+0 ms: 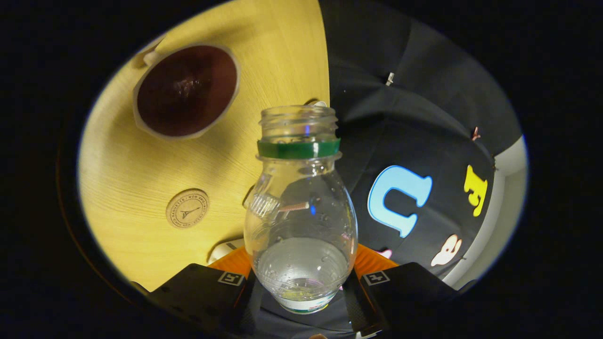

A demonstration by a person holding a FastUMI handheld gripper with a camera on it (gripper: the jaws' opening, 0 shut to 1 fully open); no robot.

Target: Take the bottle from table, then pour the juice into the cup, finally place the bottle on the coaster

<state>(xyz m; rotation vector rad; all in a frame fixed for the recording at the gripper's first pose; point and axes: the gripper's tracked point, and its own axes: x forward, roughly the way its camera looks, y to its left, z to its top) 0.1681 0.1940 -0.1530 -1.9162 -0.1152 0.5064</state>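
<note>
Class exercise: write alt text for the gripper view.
The gripper fingers clamp a clear plastic bottle with a green neck ring, uncapped. Beyond it, on the pale wooden table, are a dark-lined cup and a round cork coaster.

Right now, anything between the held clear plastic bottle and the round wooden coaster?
Nothing visible. The gripper is shut on the clear plastic bottle, held above the table. The round wooden coaster lies on bare yellow wooden tabletop; the dark cup sits beyond it, off the path.
</note>
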